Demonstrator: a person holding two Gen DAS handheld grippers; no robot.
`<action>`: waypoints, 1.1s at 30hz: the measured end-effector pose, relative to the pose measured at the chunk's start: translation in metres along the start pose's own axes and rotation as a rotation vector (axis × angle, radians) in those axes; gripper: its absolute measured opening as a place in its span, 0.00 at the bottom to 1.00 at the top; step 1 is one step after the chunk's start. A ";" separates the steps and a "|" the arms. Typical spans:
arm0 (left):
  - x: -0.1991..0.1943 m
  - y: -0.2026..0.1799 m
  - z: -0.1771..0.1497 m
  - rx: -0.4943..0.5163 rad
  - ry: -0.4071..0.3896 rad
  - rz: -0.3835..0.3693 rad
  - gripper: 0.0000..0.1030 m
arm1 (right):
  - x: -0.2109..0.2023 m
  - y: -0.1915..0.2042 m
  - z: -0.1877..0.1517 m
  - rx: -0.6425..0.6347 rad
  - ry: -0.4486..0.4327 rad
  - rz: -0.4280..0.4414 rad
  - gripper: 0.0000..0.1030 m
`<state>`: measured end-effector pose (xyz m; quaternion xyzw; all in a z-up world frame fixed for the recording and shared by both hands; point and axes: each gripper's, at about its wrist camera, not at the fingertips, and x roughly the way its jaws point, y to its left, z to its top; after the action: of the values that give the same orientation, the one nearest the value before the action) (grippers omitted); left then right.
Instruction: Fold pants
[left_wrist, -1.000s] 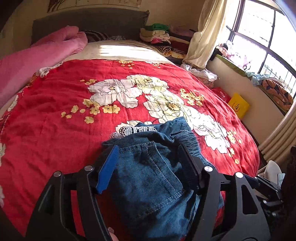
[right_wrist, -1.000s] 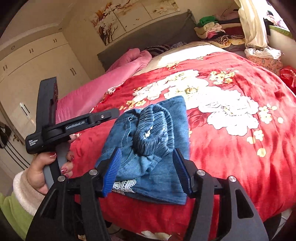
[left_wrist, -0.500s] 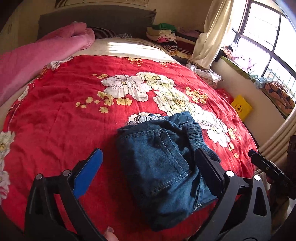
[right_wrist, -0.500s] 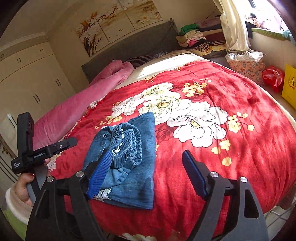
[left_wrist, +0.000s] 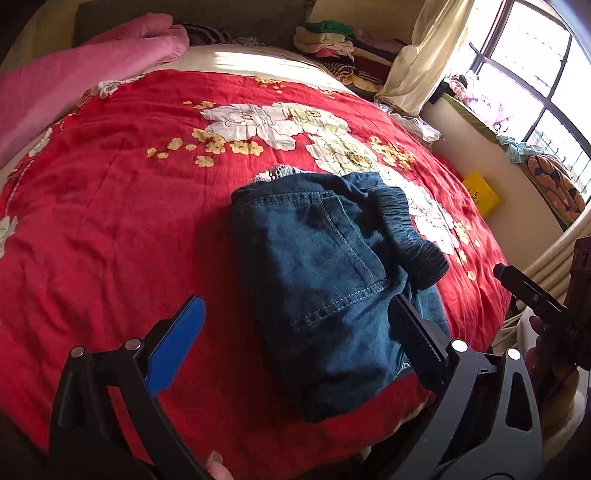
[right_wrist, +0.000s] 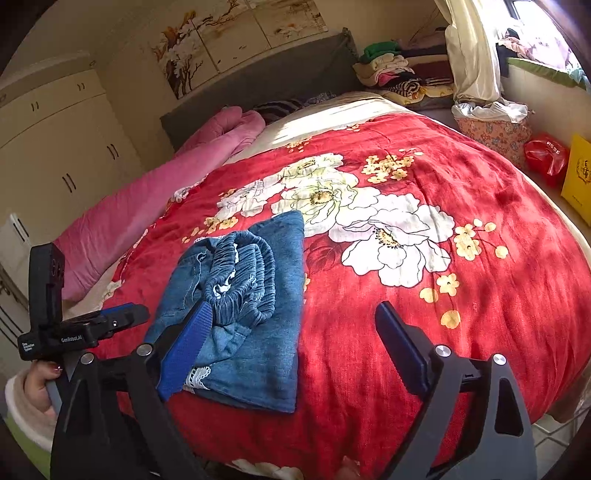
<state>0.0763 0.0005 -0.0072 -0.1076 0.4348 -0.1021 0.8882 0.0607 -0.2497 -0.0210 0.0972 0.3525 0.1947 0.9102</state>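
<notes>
With both of your grippers spread wide, the folded blue denim pants (left_wrist: 325, 280) lie loose on the red floral bedspread (left_wrist: 110, 221).

In your left wrist view the left gripper (left_wrist: 295, 332) has its jaws fully apart; they have just been opening. The pants fill the lower middle of the frame, reaching down into the gap between the jaws, nearer the dark right finger (left_wrist: 417, 332), which overlaps their edge, than the blue-padded left one; whether that finger touches the cloth you cannot tell. In your right wrist view the right gripper (right_wrist: 291, 350) is also spread and its jaws have just been opening; the pants (right_wrist: 251, 306) sit left of centre, with the blue left pad (right_wrist: 184, 354) overlapping their gathered waistband and the right finger well clear over bare bedspread (right_wrist: 443, 314).
</notes>
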 end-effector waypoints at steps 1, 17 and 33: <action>0.003 -0.001 -0.001 0.000 0.007 0.002 0.90 | 0.002 0.000 -0.001 0.000 0.008 0.001 0.87; 0.039 0.013 -0.016 0.064 0.087 0.032 0.92 | 0.046 -0.006 -0.006 -0.060 0.111 -0.013 0.87; 0.048 0.018 0.000 -0.028 0.063 -0.069 0.92 | 0.091 -0.007 0.003 -0.053 0.191 0.103 0.80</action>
<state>0.1067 0.0042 -0.0480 -0.1317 0.4598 -0.1299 0.8685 0.1259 -0.2176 -0.0756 0.0721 0.4271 0.2587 0.8634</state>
